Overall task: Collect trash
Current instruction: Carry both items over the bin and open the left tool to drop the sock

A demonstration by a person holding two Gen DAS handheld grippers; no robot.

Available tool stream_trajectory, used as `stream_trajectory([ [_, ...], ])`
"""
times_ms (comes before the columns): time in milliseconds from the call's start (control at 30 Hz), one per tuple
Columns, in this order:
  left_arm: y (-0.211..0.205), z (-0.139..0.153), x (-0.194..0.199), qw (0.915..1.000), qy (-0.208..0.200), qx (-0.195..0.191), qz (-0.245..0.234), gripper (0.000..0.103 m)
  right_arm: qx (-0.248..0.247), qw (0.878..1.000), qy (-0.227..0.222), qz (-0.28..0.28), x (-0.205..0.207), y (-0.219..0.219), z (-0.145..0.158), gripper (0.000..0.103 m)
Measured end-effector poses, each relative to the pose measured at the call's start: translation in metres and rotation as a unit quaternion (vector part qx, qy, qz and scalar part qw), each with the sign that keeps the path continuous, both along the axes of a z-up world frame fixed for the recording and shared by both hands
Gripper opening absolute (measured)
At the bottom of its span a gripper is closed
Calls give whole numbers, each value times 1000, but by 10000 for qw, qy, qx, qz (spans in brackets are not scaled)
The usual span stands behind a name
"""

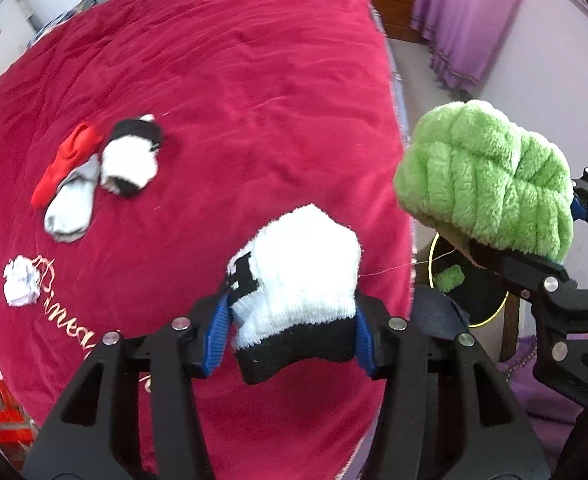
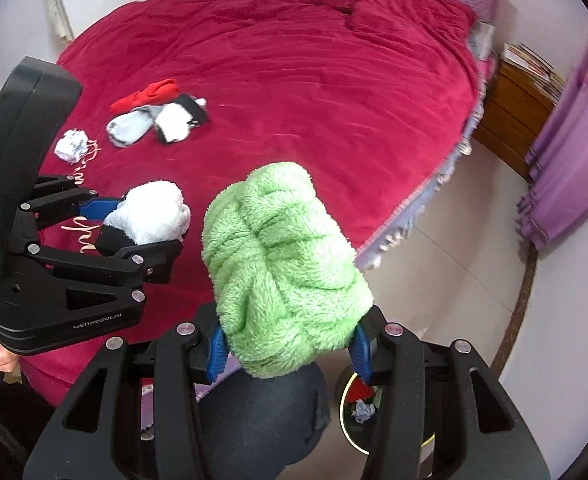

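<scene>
At lower centre, the left gripper [image 1: 294, 344] clamps a white-and-black sock [image 1: 298, 296]. The right gripper [image 2: 290, 344] grips a fluffy green sock [image 2: 286, 264] above the red blanket [image 2: 314, 92].

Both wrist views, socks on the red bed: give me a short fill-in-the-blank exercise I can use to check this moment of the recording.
1. The right gripper holds a fluffy ____ sock.
2. The left gripper holds a white sock with a ____ cuff.
3. The crumpled white paper lies on the ____ bedspread.
4. Beside the grey sock on the bed lies a ____ sock, left of it in the left wrist view.

Missing words: green; black; red; red
</scene>
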State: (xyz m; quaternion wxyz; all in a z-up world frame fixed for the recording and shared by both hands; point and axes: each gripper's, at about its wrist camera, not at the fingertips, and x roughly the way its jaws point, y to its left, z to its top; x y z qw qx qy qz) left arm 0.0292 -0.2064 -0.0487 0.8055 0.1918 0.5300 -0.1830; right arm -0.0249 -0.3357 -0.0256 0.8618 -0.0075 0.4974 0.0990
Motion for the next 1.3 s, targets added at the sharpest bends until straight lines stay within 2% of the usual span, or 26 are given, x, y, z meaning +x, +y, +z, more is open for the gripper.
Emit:
stream_trajectory([
  [300,-53,2,-14,9983,-44,78,-578,51,-39,9980,-18,-629,-31,-47,1,45],
  [600,-113,-6,-32,9922,33,72,-1245,52,-22,9900,-50,-1407,-68,-98,1,45],
  [867,-168,-16,-57,9816,90,72,-1904,52,-91,9782,9,-2074,-103,-140,-4,45],
  [1233,-226,-42,-82,9676,318,160,-2501,52,-132,9566,244,-2901,-139,-193,-25,46],
  [1300,-240,-50,-81,9637,419,155,-2631,56,-147,9535,297,-2995,-142,-200,-29,46],
])
